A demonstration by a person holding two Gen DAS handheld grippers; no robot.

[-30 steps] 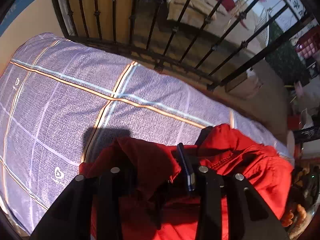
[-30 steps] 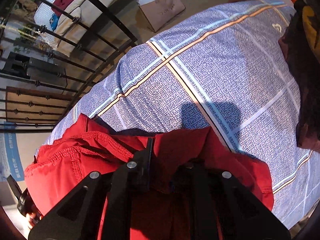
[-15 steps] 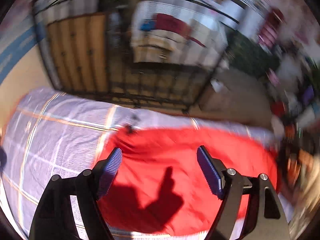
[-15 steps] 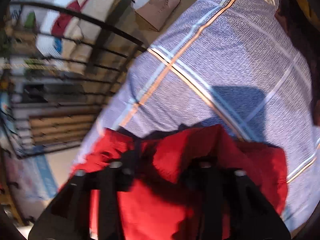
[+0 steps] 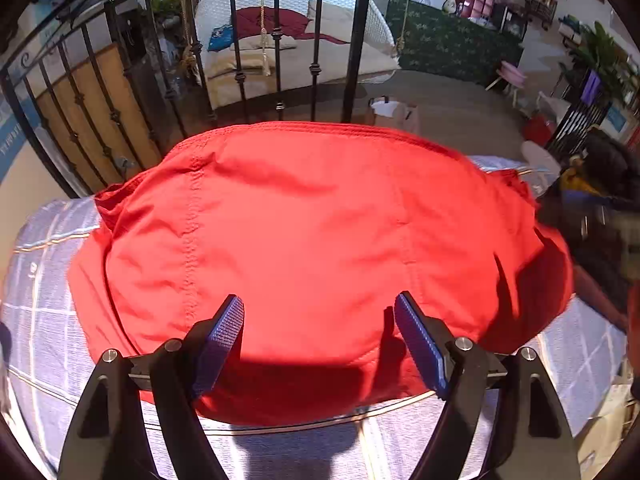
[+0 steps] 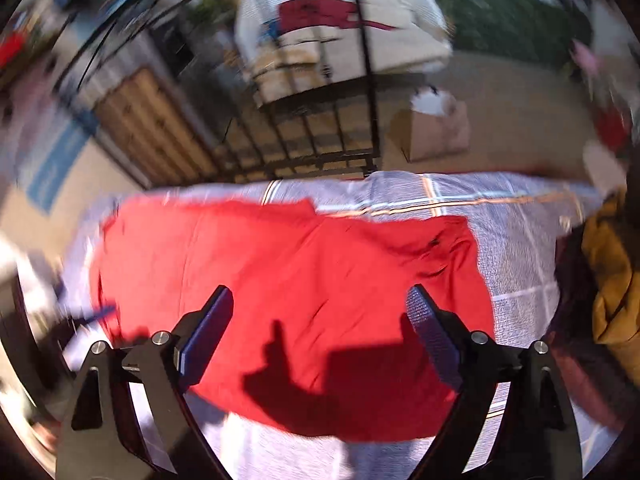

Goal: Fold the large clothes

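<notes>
The red garment (image 5: 320, 248) lay spread flat on the bed (image 5: 44, 264), its smooth, lightly creased back panel upward and a stitched seam running down its left part. In the left wrist view it covered most of the checked blue-grey bedspread, with its far edge reaching the black iron railing (image 5: 276, 60) at the bed's end. The left gripper (image 5: 320, 340) hung over the garment's near hem with its 2 blue-padded fingers (image 5: 222, 336) spread wide apart, holding nothing, and their shadow fell across the cloth below. The right gripper (image 6: 320, 332) likewise stood over the near part of the red garment (image 6: 288, 288), its fingers (image 6: 208, 328) parted wide and empty, with a dark shadow on the fabric between them. That view was blurred, but the bedspread (image 6: 516, 248) showed bare to the right of the garment, and a heap of mustard-yellow and dark clothes (image 6: 608, 280) sat at the right edge of the bed. Beyond the railing a brown paper bag (image 5: 394, 114) stood on the floor, and a white daybed with a red blanket (image 5: 280, 24) stood farther back.
</notes>
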